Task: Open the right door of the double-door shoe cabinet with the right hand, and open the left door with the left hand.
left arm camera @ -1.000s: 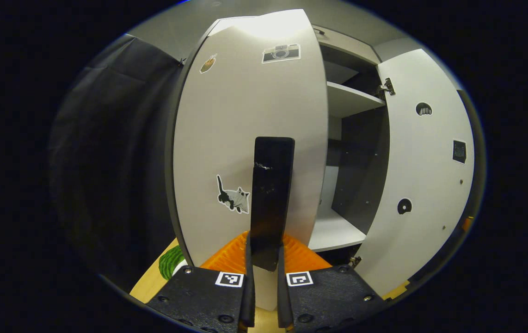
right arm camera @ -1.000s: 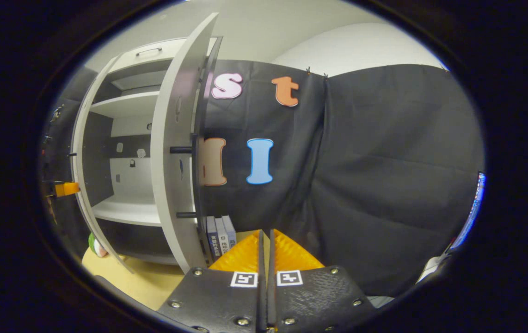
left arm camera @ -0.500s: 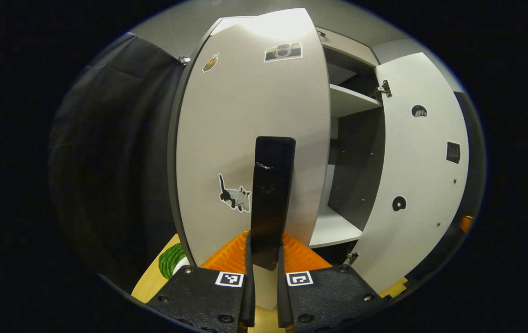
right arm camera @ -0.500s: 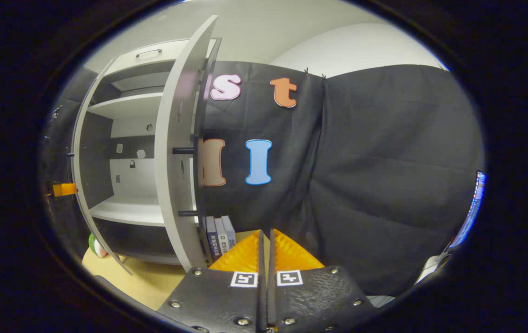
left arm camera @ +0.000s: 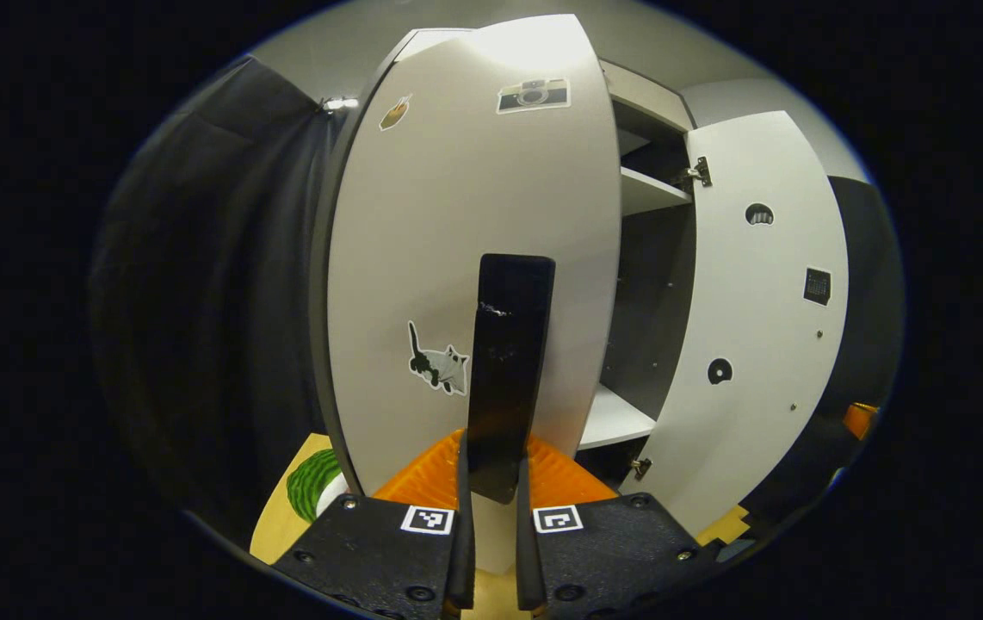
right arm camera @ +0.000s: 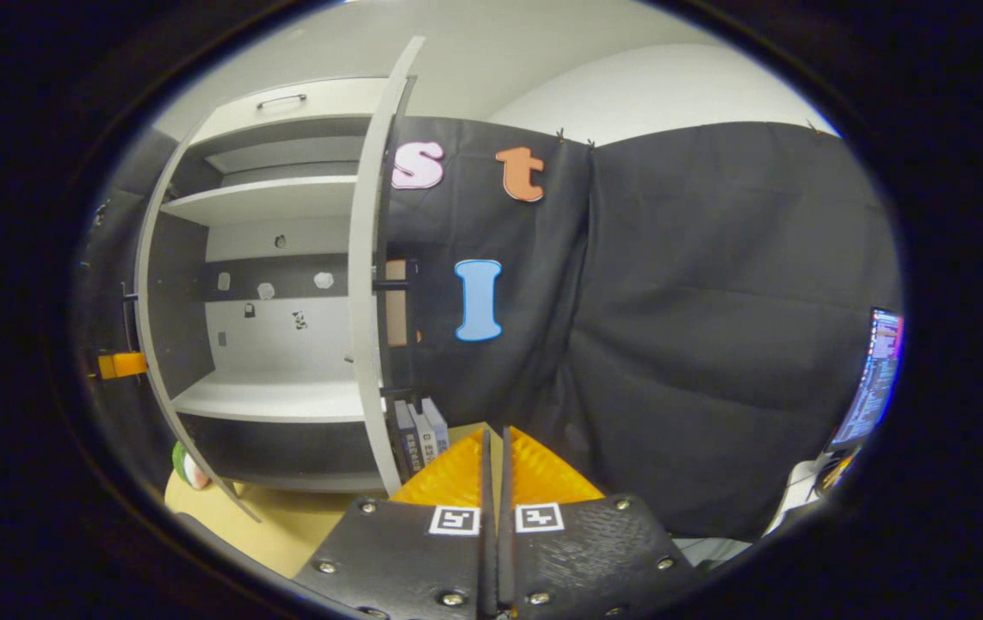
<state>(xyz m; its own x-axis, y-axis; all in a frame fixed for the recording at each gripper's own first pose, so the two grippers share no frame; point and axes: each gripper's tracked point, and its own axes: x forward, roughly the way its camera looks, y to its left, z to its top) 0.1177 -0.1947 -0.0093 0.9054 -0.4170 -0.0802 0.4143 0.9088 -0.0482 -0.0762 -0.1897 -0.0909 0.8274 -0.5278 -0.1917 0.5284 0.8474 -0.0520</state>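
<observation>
The left gripper (left arm camera: 491,482) is clamping the black handle (left arm camera: 509,370) of the left door (left arm camera: 466,250), both fingers pressing on the bar's lower end, which is standing upright between them. That door is hanging partly open in the left gripper view, its pale outer face turned toward the camera and carrying a cat sticker (left arm camera: 438,366) beside the handle, a camera sticker (left arm camera: 533,95) near the top and a smaller sticker (left arm camera: 393,113) at the upper left. Past its free edge the shoe cabinet (left arm camera: 642,284) is showing a dark interior with a white shelf (left arm camera: 648,191) high up and a white floor board lower down. Farther right, the right door (left arm camera: 763,319) is standing wide open, its inner face and hinges (left arm camera: 698,171) showing.

The right gripper (right arm camera: 494,478) is hanging free with its fingers pressed together and nothing between them, well clear of the right door's (right arm camera: 368,275) edge, which is standing nearly edge-on to the left of it. Behind that door some books (right arm camera: 421,435) are standing upright on the wooden table (right arm camera: 285,525). A lit screen (right arm camera: 874,379) is glowing at the far right.
</observation>
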